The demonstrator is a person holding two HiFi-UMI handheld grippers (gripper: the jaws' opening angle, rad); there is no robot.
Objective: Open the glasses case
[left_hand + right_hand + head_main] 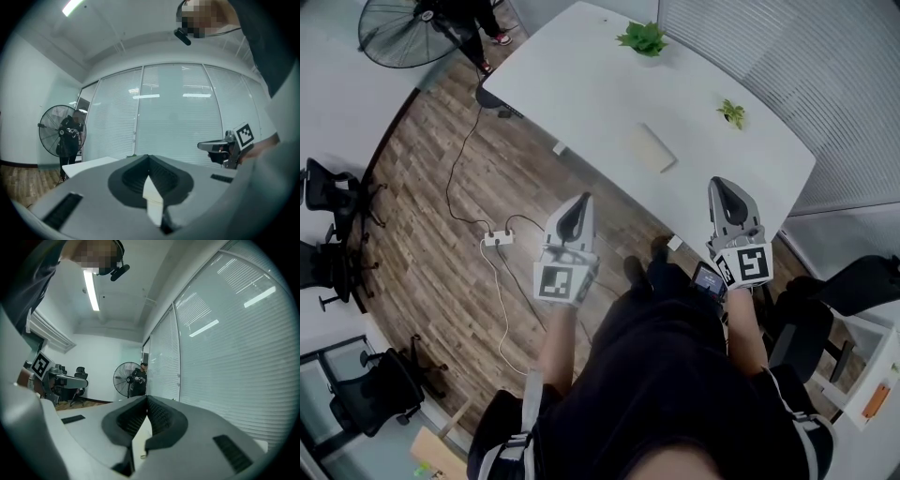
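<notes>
The glasses case [650,148], a flat pale beige box, lies shut on the white table [572,89], near its front edge. Both grippers are held level in front of the person, short of the table. My left gripper [584,199] is left of the case, over the wood floor, jaws shut and empty [149,157]. My right gripper [722,184] is right of the case at the table's near corner, also shut with nothing in it [146,398]. The case does not show in either gripper view. The right gripper [225,147] appears at the side of the left gripper view.
Two small green plants [643,38] [732,113] stand on the table's far side. A standing fan [408,33] and a person [473,23] are at the far left end. A power strip [497,239] with cables lies on the floor. Office chairs [333,202] line the left.
</notes>
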